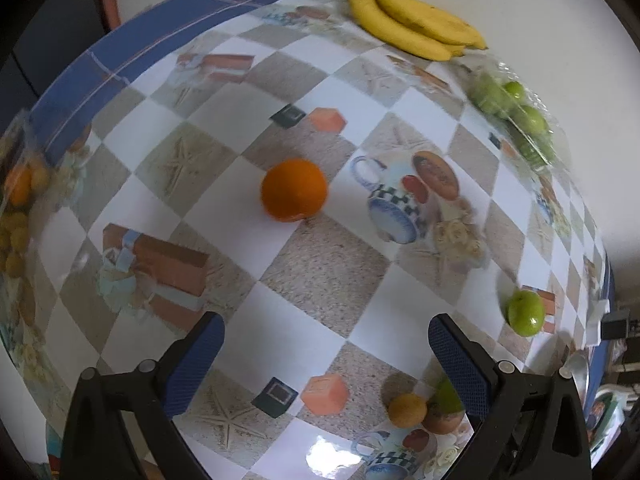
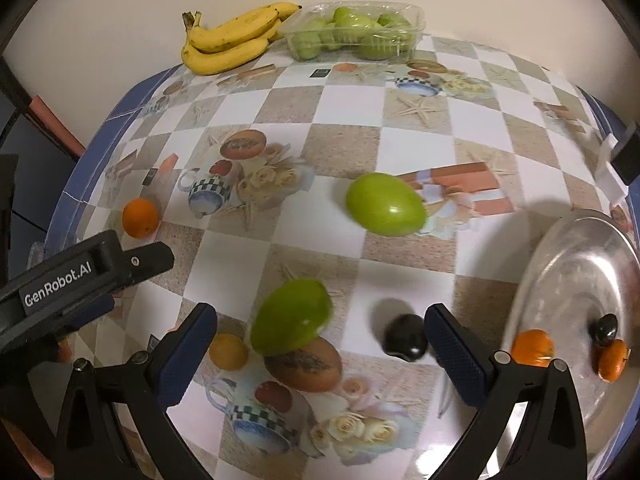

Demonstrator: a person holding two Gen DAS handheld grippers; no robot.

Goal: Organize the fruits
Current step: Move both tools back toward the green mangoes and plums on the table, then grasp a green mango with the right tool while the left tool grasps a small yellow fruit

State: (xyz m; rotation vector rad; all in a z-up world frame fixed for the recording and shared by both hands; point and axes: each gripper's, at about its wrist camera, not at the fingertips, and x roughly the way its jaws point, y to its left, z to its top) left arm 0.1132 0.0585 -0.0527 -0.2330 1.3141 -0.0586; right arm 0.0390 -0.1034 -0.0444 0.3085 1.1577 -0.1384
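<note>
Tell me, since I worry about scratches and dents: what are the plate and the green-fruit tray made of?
The plate looks like polished metal, probably steel: silvery with mirror-like glare. The tray looks like thin clear plastic: the green fruits show through its glossy walls.

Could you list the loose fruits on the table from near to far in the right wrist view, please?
Small yellow-orange fruit → near green fruit → far green fruit → bananas. The dark fruit and the orange are left out because their depth is unclear.

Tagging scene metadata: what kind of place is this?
Probably a home dining or kitchen table: a printed checkered tablecloth with teapot motifs, bananas against a plain wall, green fruit in a clear plastic punnet, and a metal plate.
</note>
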